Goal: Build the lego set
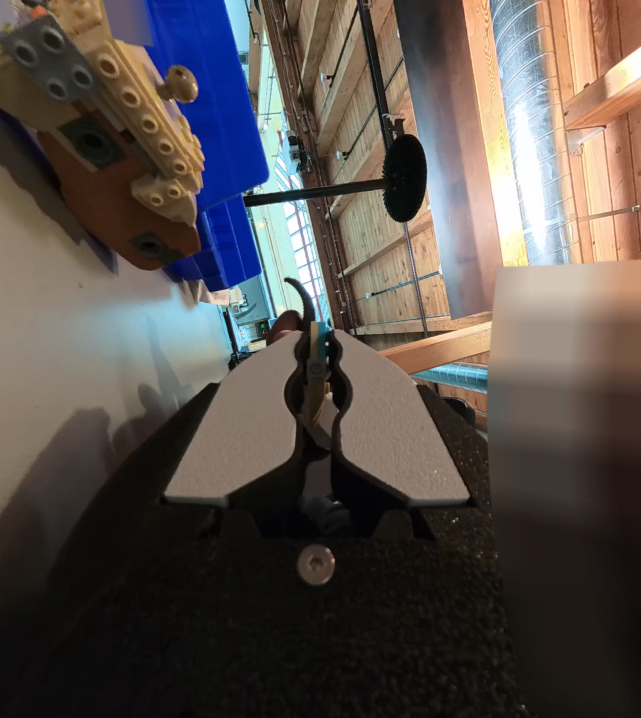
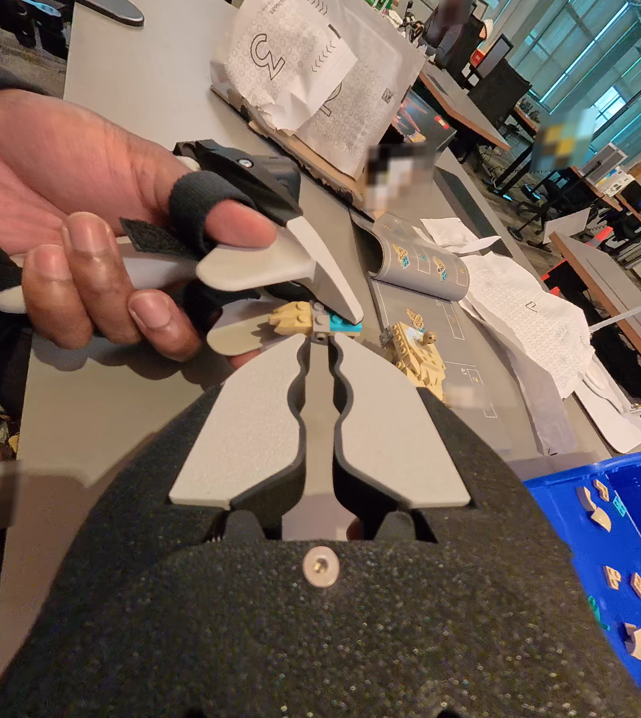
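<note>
Up close our left tongs (image 1: pixel 317 349) are pinching a small tan, grey and teal lego piece (image 1: pixel 317 367). Our right tongs (image 2: pixel 318 342) sit nearly pressed together, tips at that piece's grey end, can't tell if they grip it. Just behind, the tan lego build (image 2: pixel 416 351) rests on the grey worktop (image 2: pixel 147 77), with a blue bin (image 2: pixel 622 544) of loose parts nearby.

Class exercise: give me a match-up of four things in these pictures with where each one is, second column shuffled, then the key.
1. small tan, grey and teal assembly
2. loose tan pieces
3. instruction booklet
4. larger tan build

A. curled open on the table
B. in the blue bin
C. clamped in the left claw
D. standing on the booklet's page

Pairs: 1-C, 2-B, 3-A, 4-D
</note>
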`<act>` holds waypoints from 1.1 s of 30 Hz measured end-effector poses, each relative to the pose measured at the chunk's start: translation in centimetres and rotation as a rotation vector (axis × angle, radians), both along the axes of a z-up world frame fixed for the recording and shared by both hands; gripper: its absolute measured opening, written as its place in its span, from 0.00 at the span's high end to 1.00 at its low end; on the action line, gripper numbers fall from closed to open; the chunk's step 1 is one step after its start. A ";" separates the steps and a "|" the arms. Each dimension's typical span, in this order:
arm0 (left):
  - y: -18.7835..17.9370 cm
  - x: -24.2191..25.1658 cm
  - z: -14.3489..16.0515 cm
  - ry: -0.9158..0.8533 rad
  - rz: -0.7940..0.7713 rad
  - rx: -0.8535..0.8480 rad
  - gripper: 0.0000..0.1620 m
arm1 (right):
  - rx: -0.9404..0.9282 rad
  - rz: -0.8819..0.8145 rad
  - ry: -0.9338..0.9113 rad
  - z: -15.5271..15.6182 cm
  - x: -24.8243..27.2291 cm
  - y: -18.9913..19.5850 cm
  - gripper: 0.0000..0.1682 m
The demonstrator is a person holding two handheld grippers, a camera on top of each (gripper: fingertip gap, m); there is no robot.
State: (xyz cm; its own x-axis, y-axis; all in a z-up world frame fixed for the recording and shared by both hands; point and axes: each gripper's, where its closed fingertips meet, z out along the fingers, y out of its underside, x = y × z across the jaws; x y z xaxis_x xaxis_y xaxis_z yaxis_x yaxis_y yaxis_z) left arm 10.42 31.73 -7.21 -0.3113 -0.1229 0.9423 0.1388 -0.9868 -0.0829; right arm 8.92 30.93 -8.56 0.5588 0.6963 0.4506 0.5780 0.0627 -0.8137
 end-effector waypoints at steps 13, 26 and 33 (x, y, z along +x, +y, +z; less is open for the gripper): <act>-0.1 0.0 0.2 -0.035 -0.013 -0.036 0.95 | 0.012 0.004 -0.033 0.4 -0.1 -0.2 0.95; -0.1 -0.2 0.5 -0.094 -0.017 -0.084 0.95 | -0.008 0.012 -0.018 0.7 -0.3 -0.3 0.94; 1.6 -1.5 0.5 -0.064 0.051 -0.025 0.95 | -0.040 -0.037 -0.036 -0.2 1.4 -0.2 0.94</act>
State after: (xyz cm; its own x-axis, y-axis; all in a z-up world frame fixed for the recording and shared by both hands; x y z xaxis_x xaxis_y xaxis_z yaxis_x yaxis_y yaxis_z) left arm 8.95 33.35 -6.73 -0.3645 -0.1173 0.9238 0.1935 -0.9799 -0.0481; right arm 10.31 30.69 -8.78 0.5686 0.6931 0.4429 0.6081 0.0085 -0.7938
